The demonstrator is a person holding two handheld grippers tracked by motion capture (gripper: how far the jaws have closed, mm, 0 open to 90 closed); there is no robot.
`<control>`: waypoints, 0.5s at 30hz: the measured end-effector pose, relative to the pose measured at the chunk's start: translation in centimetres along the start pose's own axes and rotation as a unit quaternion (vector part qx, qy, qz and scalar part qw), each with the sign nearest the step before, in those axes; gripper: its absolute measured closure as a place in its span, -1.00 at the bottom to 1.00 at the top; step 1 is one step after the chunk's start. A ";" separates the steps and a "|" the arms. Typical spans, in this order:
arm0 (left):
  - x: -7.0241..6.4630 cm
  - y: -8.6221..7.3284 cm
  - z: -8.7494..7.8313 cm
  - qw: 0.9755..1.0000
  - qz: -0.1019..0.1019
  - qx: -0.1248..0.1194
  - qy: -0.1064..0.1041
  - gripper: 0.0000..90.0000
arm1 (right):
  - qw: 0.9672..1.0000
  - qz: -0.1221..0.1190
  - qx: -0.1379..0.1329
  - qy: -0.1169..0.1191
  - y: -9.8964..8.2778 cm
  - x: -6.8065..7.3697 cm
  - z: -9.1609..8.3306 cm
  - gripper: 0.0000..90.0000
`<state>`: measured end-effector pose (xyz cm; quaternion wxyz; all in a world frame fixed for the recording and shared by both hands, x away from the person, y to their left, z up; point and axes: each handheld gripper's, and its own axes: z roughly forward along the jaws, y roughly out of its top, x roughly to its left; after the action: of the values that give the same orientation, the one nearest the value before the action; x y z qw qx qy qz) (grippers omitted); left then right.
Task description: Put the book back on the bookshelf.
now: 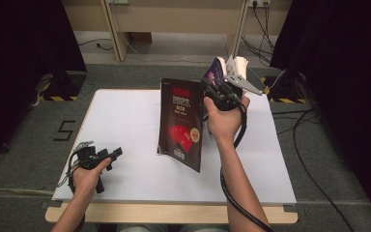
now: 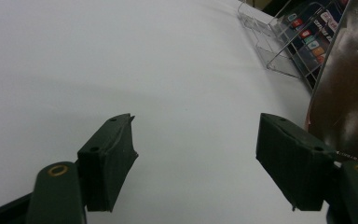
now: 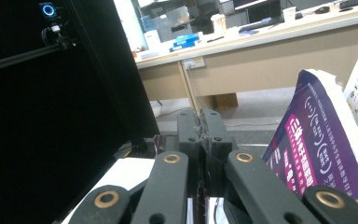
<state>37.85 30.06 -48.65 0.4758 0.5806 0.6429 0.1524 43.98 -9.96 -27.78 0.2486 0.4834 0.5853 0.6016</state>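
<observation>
While right tongs (image 1: 211,93) pinch black booklet (image 1: 181,123) aloft, left tongs (image 1: 110,154) spread above table (image 1: 125,121).

Just beyond my right gripper stands a purple booklet (image 3: 317,149), past my left a clear acrylic rack (image 2: 279,44), desks farther off.

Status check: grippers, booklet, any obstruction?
Right gripper shut on dark booklet, lifted above table. Left gripper open, idle. Clear rack with purple booklet close by.

glossy paper magazine (image 1: 181,123), matt white table (image 1: 125,125), clear plastic rack (image 2: 279,39)
</observation>
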 end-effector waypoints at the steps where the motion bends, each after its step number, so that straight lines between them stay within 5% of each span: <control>1: 0.0 0.0 0.0 1.000 -0.001 0.000 0.000 -0.41 | 1.000 0.000 -0.003 -0.001 0.0 0.0 0.0 0.97; 15: 0.0 -0.1 0.0 1.000 0.000 0.001 -0.001 -0.41 | 0.999 -0.002 -0.029 -0.014 0.6 -0.2 -0.5 0.97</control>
<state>37.83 30.00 -48.71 0.4758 0.5816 0.6423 0.1511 43.77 -10.45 -27.23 0.2718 0.4834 0.5652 0.6108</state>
